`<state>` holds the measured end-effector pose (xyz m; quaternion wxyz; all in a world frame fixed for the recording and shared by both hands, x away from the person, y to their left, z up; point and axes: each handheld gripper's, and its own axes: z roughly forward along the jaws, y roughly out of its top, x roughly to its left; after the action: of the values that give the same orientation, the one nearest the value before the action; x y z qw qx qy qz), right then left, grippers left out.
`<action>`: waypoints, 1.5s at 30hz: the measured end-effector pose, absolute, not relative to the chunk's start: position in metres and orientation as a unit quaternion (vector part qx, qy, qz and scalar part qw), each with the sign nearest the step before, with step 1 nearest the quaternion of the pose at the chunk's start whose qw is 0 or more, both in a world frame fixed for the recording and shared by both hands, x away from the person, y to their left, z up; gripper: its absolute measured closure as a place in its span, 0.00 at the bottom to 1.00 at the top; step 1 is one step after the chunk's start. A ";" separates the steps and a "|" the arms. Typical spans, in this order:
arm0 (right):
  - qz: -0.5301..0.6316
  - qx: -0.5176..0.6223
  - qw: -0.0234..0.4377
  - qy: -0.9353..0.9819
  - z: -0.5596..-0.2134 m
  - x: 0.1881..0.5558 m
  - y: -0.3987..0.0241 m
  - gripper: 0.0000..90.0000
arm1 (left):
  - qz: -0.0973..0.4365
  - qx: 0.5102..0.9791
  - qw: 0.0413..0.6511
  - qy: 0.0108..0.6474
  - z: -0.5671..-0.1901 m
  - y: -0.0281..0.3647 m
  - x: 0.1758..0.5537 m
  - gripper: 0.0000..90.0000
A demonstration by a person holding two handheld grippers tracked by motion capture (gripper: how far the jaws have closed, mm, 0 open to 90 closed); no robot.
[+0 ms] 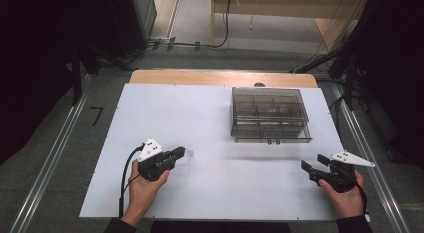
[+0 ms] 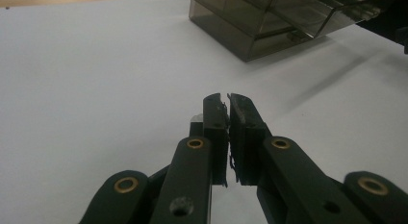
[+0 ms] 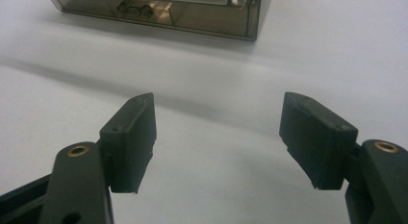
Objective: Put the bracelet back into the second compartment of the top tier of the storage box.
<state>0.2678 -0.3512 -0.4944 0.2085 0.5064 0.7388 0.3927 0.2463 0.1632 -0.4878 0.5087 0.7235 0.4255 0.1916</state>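
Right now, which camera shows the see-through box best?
The high view: the whole box shows from above, dividers included. The left gripper view catches just its near corner, and the right gripper view just its bottom edge.

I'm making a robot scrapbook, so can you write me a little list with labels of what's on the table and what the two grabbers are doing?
table: white board on a wooden top
box: smoky clear plastic box with compartments, at the far right of the board
left gripper: jaws shut; a small clear thing at its tip, too small to tell
right gripper: jaws open, nothing between them
hands: one holds each gripper, near the front edge
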 end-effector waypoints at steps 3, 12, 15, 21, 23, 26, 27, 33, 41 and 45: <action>0.393 0.507 0.209 0.739 -0.494 0.268 -0.351 0.30 | 0.192 0.722 0.515 0.421 -0.487 0.161 0.245 0.97; 0.392 0.507 0.208 0.739 -0.495 0.268 -0.351 0.30 | 0.185 0.712 0.536 0.413 -0.481 0.152 0.245 0.97; 0.393 0.506 0.208 0.739 -0.495 0.268 -0.351 0.30 | 0.182 0.709 0.544 0.410 -0.480 0.147 0.246 0.97; 0.392 0.508 0.207 0.738 -0.495 0.268 -0.351 0.30 | 0.177 0.707 0.554 0.402 -0.478 0.137 0.247 0.97; 0.392 0.508 0.207 0.739 -0.495 0.268 -0.351 0.30 | 0.179 0.707 0.557 0.398 -0.476 0.134 0.247 0.97; 0.392 0.506 0.208 0.739 -0.495 0.269 -0.351 0.30 | 0.179 0.703 0.564 0.394 -0.474 0.129 0.248 0.97; 0.392 0.507 0.207 0.739 -0.495 0.269 -0.351 0.30 | 0.179 0.703 0.565 0.393 -0.474 0.128 0.248 0.97; 0.392 0.507 0.206 0.740 -0.496 0.269 -0.351 0.30 | 0.176 0.700 0.573 0.389 -0.472 0.121 0.251 0.97; 0.391 0.507 0.205 0.740 -0.496 0.269 -0.351 0.30 | 0.171 0.696 0.580 0.386 -0.469 0.113 0.255 0.97; 0.392 0.507 0.207 0.740 -0.495 0.269 -0.352 0.30 | 0.168 0.697 0.581 0.386 -0.468 0.109 0.257 0.97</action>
<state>0.2689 -0.3516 -0.4955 0.2073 0.5066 0.7396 0.3917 0.2572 0.1090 -0.4683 0.5808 0.6969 0.3856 0.1685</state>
